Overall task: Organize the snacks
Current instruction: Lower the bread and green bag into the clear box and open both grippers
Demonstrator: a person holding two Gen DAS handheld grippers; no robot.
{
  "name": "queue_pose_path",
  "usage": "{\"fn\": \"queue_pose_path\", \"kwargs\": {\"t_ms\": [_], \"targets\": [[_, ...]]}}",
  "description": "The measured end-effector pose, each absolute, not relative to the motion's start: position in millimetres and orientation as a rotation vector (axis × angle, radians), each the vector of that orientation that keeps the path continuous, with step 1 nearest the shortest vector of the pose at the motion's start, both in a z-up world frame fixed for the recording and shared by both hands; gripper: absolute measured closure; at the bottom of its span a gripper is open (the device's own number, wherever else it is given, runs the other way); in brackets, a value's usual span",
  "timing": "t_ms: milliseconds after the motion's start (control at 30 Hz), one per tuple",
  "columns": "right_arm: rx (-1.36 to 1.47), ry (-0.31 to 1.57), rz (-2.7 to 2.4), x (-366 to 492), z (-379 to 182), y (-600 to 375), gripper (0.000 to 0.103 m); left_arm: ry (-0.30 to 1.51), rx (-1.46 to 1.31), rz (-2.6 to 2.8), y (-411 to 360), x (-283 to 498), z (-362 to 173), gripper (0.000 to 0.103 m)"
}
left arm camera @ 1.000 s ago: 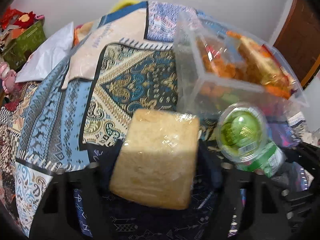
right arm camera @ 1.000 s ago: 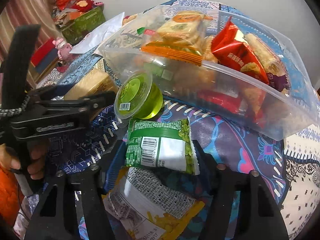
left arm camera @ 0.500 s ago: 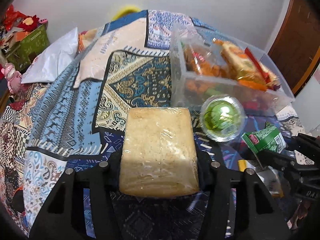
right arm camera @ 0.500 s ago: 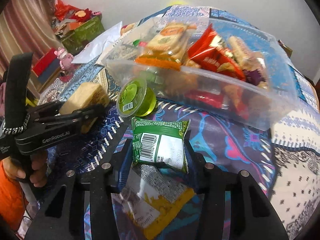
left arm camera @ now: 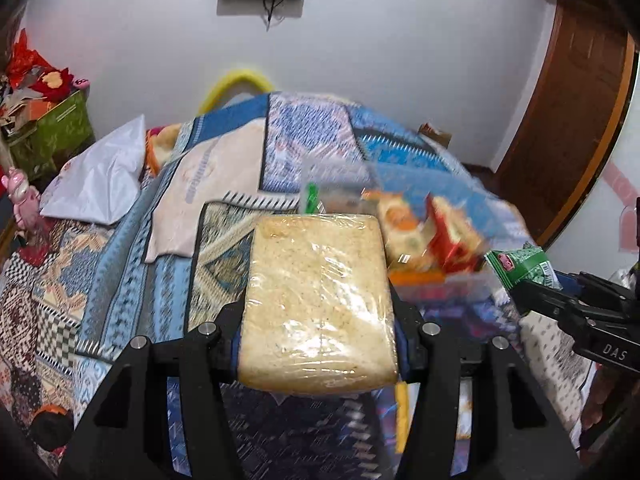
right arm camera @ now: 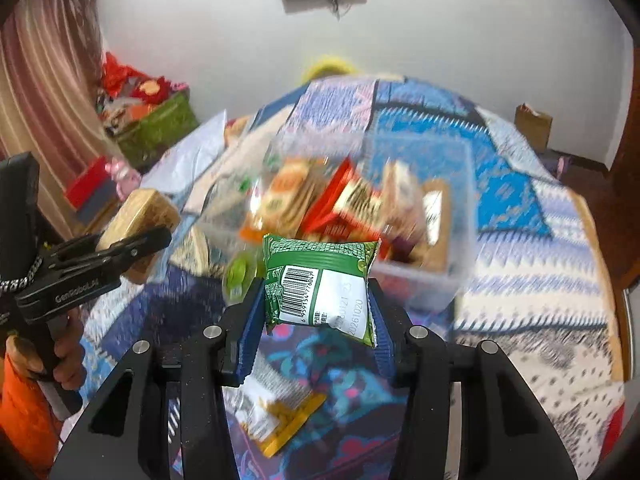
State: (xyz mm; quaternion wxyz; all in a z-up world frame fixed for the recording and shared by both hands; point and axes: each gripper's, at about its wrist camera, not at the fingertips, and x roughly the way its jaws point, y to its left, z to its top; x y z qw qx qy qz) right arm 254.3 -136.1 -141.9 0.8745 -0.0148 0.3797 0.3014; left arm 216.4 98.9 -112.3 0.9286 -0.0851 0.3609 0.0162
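Both grippers are seen loaded and raised clear of the patterned bedspread (left arm camera: 120,264). Left gripper (left arm camera: 318,344): jaws clamped on a plastic-wrapped tan cake block (left arm camera: 316,304), pressed from both sides by the blue pads and held above the dark blue patch at the near edge of the bedspread; the jaws are noted to have just been closing, with the block between them. Right gripper (right arm camera: 318,312): jaws clamped on a small green snack packet (right arm camera: 320,284), barcode and white label turned toward the camera, the ribbed blue pads pressed into its two sides; these jaws too have just been closing onto the packet. A clear plastic bin (right arm camera: 420,280) is seen beyond the packet, toward the middle of the bedspread, filled with orange, red and tan wrapped snacks, much blurred. A green jelly cup (right arm camera: 240,274) is left on the bedspread just beside the bin's near left corner. A yellow-and-white packet (right arm camera: 276,412) lies flat at the near edge, below the right gripper. In the right wrist view the left gripper is recorded at the left with its block, gripped by a hand (right arm camera: 60,360) in an orange sleeve. A white bag (left arm camera: 100,180) rests at the far left edge.
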Motion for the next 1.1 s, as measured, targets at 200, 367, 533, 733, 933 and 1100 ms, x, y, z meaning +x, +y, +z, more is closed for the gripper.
{"fn": "queue_pose_path", "kwargs": {"t_ms": [200, 367, 533, 733, 933, 1100], "targets": [[0.004, 0.731, 0.598, 273, -123, -139, 0.059, 0.7, -0.162, 0.026, 88, 243, -99, 0.048], [-0.001, 0.712, 0.573, 294, -118, -133, 0.059, 0.705, -0.135, 0.042, 79, 267, -106, 0.048], [-0.013, 0.719, 0.556, 315, -123, -122, 0.059, 0.739, -0.149, 0.061, 78, 293, -122, 0.048], [-0.028, 0.758, 0.528, 346, -137, -109, 0.059, 0.765, -0.183, 0.061, 82, 310, -136, 0.048], [-0.014, 0.798, 0.522, 361, -149, -104, 0.059, 0.785, -0.184, 0.064, 82, 322, -147, 0.048], [-0.005, 0.846, 0.528, 368, -160, -102, 0.054, 0.775, -0.152, 0.055, 76, 321, -144, 0.039]]}}
